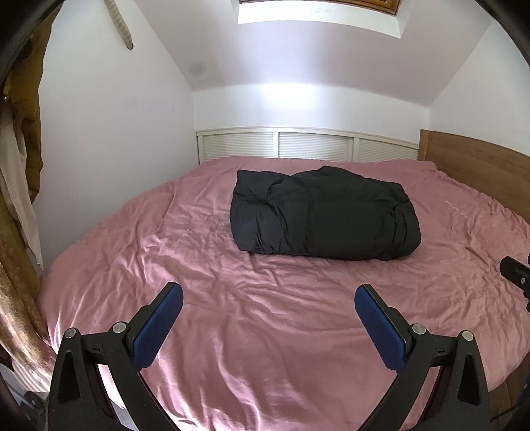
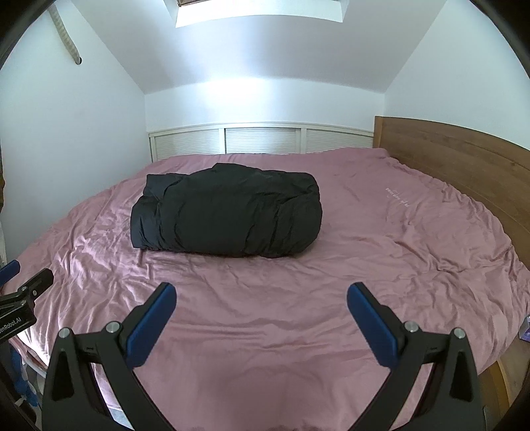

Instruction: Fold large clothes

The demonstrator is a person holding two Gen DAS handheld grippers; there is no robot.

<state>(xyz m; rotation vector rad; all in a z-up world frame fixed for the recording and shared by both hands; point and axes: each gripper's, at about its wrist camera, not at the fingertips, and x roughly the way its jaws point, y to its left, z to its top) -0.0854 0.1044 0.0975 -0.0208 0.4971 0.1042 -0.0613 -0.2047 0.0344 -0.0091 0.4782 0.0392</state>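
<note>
Left wrist view: we see our left gripper (image 1: 269,300) held above the near part of the bed, its two blue-padded fingers (image 1: 158,326) spread wide with nothing between them.
Right wrist view: we see our right gripper (image 2: 261,298) in the same posture, fingers (image 2: 372,320) wide apart and empty, over the near part of the bed.
Garment: the black puffy garment (image 1: 323,215) lies as a thick folded bundle on the pink bedcover (image 1: 232,331), well apart from both tools; in the right wrist view the bundle (image 2: 228,214) sits left of centre, toward the far half of the bed.
Garment shape: we make out creased, padded fabric with a rounded fold on its right end; which part is sleeve or collar we cannot tell.
Bedcover: wrinkled all over, with small pale lettering (image 2: 397,197) near the wooden headboard (image 2: 463,155) on the right; we cannot read it.
Neighbouring tools: the tip of the right gripper shows at the right edge of the left wrist view, and the left gripper shows at the left edge of the right wrist view.
Room: white louvred panels (image 1: 308,146) run behind the bed, a skylight (image 1: 318,11) is overhead, and hanging clothes (image 1: 20,139) fill the left edge.
</note>
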